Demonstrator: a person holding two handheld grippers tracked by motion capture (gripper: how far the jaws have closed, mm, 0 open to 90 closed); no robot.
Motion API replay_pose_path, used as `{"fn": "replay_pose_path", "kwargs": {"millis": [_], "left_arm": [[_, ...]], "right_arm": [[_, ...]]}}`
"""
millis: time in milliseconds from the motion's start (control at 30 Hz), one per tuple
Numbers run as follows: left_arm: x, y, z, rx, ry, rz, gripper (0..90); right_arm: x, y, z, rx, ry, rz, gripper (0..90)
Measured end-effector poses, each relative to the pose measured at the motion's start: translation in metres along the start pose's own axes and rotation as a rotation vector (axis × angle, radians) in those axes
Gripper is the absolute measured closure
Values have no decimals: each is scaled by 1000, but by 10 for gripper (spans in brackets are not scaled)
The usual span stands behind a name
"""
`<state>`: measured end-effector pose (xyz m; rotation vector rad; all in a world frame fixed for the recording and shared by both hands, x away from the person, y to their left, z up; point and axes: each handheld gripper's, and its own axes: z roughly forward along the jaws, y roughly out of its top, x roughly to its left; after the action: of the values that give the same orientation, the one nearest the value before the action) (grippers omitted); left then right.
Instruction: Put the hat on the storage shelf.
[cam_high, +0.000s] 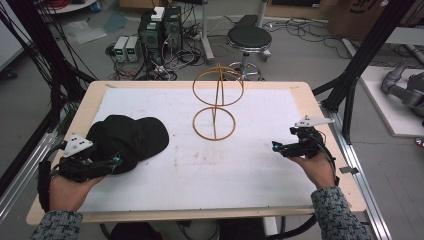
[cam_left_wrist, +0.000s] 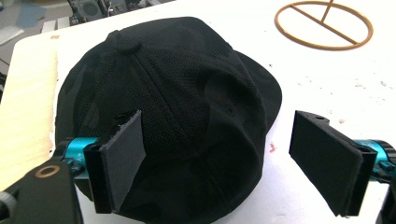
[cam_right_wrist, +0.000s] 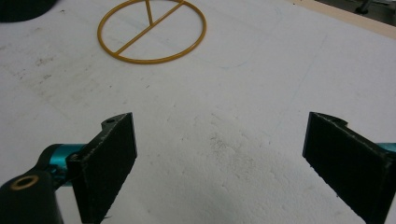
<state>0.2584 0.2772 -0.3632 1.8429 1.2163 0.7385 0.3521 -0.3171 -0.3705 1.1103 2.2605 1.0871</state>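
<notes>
A black cap (cam_high: 131, 138) lies on the white mat at the left, crown up, brim toward the middle. My left gripper (cam_high: 112, 162) is open at the cap's near edge; in the left gripper view the cap (cam_left_wrist: 177, 107) sits between and beyond the wide-apart jaws, the left pad over its fabric. A gold wire stand (cam_high: 216, 102), two rings on a thin post, is upright at the mat's centre back; its base ring (cam_right_wrist: 152, 30) lies ahead of my right gripper (cam_right_wrist: 224, 163). My right gripper (cam_high: 278, 146) is open over bare mat at the right, holding nothing.
The white mat (cam_high: 200, 170) covers a wooden table (cam_high: 320, 115) whose edges frame it. Beyond the table are a black stool (cam_high: 249, 37), computer boxes (cam_high: 160, 30) and tangled cables on the floor. Black frame posts stand at both sides.
</notes>
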Motion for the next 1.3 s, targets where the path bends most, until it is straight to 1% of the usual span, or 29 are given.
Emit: {"fn": "replay_pose_path", "kwargs": {"millis": [67, 133, 267, 467, 800, 833, 867, 933, 1067, 1100, 1233, 1300], "left_arm": [[0, 0, 0, 0, 2, 1, 183], [1, 1, 0, -5, 3, -1, 182], [1, 1, 0, -2, 1, 7, 181], [1, 1, -1, -9, -1, 0, 181], [6, 2, -6, -8, 2, 5, 182], [10, 4, -9, -16, 3, 10, 183], [10, 4, -9, -16, 3, 10, 183], [16, 7, -12, -25, 5, 5, 183], [27, 11, -15, -34, 17, 25, 188], [29, 11, -14, -38, 17, 24, 188], [40, 11, -9, -27, 15, 33, 188], [45, 11, -6, -26, 7, 34, 189]], "right_arm": [[1, 0, 0, 6, 1, 2, 97], [2, 0, 1, 7, 4, -7, 96], [2, 0, 1, 1, 5, -11, 96], [3, 0, 0, 1, 9, -5, 96], [3, -1, 1, -2, 12, -4, 97], [3, -1, 1, -4, 14, -1, 96], [3, -1, 1, -4, 14, -1, 96], [4, -1, 0, -4, 17, 2, 96], [3, -2, 0, -6, 16, 4, 97], [3, -2, 0, -7, 17, 5, 96], [3, -1, 1, -5, 20, 4, 96], [4, -1, 1, -5, 23, 2, 97]]}}
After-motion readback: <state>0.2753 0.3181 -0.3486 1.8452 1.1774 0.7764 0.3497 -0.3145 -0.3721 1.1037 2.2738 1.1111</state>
